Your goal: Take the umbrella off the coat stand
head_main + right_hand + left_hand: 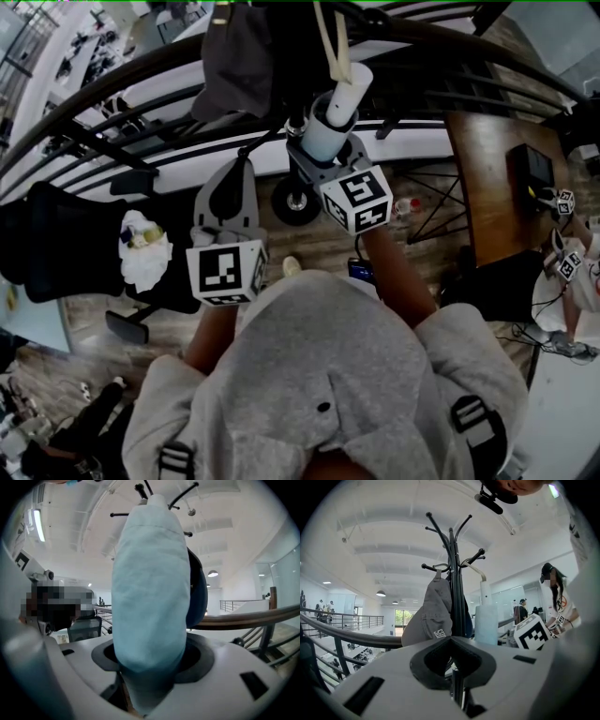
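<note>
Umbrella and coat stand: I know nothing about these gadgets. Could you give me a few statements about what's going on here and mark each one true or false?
1. The right gripper has its fingers closed on the umbrella. True.
2. The umbrella is dark red. False: it is pale blue.
3. A grey cap hangs on the coat stand. True.
4. The left gripper is also holding the umbrella. False: the coat stand's pole is between its fingers.
5. The umbrella is opened out. False: it is folded up into a roll.
</note>
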Tool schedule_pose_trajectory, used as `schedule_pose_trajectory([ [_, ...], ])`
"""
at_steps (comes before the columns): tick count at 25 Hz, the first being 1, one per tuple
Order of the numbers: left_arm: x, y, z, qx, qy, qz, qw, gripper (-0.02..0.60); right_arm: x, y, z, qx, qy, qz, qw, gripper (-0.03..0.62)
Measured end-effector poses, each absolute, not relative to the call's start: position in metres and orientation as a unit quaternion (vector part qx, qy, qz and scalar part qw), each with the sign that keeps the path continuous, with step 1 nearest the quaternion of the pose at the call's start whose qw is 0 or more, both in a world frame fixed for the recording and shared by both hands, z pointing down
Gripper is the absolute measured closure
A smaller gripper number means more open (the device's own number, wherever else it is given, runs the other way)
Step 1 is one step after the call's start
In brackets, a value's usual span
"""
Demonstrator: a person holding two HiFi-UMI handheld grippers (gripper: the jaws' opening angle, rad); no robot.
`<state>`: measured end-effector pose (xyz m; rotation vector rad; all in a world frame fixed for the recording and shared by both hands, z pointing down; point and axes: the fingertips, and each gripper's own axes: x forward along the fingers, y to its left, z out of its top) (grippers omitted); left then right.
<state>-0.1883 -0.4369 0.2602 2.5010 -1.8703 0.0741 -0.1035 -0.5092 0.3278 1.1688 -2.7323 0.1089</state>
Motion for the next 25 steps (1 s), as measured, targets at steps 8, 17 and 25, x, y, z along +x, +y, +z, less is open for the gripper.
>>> schedule_pose_trajectory([
  [8, -0.181, -0.429, 0.255, 0.798, -0.603, 0.024, 0.007, 0.571, -0.09, -0.501, 0.279, 0.403, -0.914, 0.008, 0.049, 0.315],
  [17, -0.172, -0.419, 0.247, 0.8, -0.599, 0.019, 0.007, 0.571, -0.071, -0.482, 0.245, 0.417, -0.908, -0.013, 0.027, 0.315],
  [25, -0.163, -0.415, 0.248, 0.804, -0.594, 0.023, 0.011, 0.571, -0.061, -0.47, 0.236, 0.416, -0.909, -0.02, 0.025, 0.315],
])
